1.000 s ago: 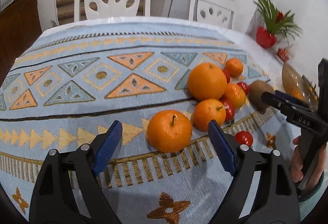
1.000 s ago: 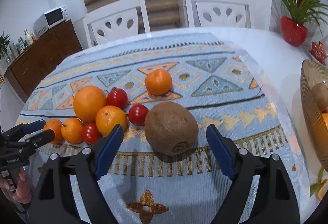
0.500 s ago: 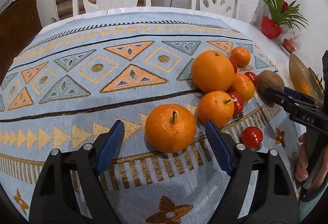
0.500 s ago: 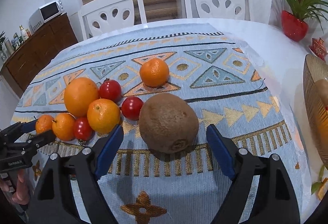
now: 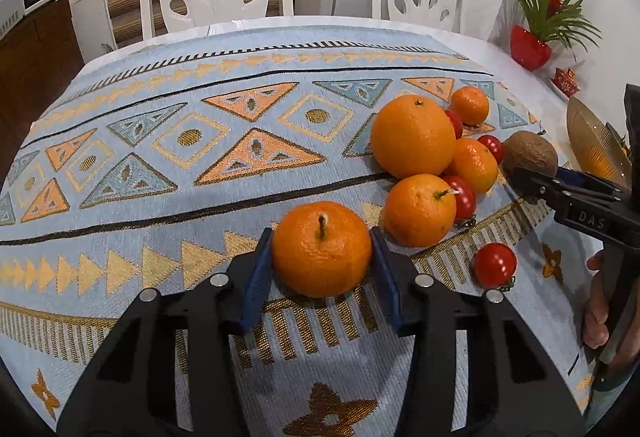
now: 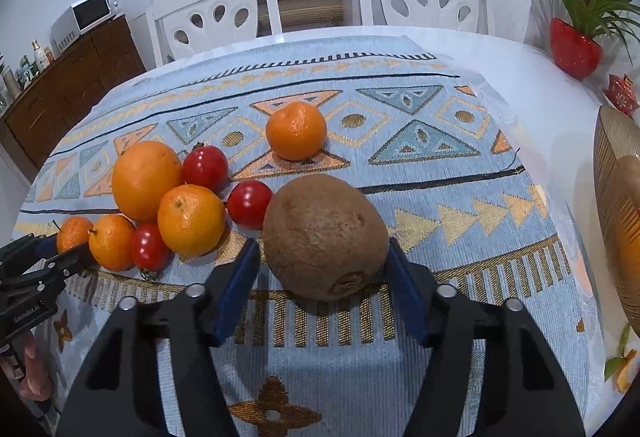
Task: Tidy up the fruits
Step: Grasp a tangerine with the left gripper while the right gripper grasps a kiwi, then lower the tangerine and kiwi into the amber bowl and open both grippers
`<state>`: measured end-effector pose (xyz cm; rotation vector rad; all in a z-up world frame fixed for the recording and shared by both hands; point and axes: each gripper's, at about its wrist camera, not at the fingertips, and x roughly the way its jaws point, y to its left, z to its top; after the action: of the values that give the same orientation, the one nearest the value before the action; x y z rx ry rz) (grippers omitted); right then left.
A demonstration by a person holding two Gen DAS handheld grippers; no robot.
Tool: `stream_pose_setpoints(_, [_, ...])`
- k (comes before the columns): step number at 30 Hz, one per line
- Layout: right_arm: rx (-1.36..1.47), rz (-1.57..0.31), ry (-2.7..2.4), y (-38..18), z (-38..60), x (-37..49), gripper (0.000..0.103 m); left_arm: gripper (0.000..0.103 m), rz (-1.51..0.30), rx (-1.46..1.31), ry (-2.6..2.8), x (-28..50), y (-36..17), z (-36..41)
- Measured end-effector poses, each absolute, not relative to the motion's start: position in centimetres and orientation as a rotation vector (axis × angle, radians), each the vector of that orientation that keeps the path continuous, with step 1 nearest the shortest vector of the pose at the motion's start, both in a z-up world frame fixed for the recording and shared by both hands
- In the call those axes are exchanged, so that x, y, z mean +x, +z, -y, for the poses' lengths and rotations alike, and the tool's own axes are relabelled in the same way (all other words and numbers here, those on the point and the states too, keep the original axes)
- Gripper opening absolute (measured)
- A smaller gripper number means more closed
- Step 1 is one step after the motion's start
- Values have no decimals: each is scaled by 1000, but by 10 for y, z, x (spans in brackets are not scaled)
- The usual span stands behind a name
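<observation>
Kiwi sits gripped in my right tool; bowl lies right; left tool grips mandarin.

On the patterned woven cloth covering the table, a brown fuzzy kiwi sits between the right tool pads, near the front edge. Left of it: cluster of oranges, tomatoes. Stemmed orange tangerine sits between the left tool pads. Ribbed golden bowl at the right edge.
</observation>
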<state>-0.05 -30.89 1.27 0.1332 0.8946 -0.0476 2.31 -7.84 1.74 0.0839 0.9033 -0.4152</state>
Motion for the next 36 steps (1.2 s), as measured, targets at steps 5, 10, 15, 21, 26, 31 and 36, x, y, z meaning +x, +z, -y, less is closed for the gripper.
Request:
stream_pose_setpoints(5, [137, -889, -52, 13, 310, -1, 55, 46, -902, 67, -408, 24, 18, 75])
stream_pose_setpoints(10, [142, -880, -56, 14, 310, -3, 54, 46, -895, 40, -386, 25, 20, 70])
stream_pose_setpoints(15, [185, -855, -53, 18, 319, -7, 54, 46, -903, -1, -407, 28, 19, 63])
stream_pose_setpoints(21, [213, -798, -39, 27, 324, -15, 54, 46, -866, -3, -390, 23, 24, 62])
stream_pose_setpoints(26, [231, -737, -39, 38, 330, -28, 54, 46, -776, -19, -390, 14, 44, 59])
stream_pose_setpoints(31, [363, -772, 21, 43, 349, -45, 54, 46, -734, 14, -406, 2, 73, 70])
stream_pose_setpoints(36, [459, -723, -4, 73, 389, -84, 54, 46, -686, 54, -501, -14, 114, 110])
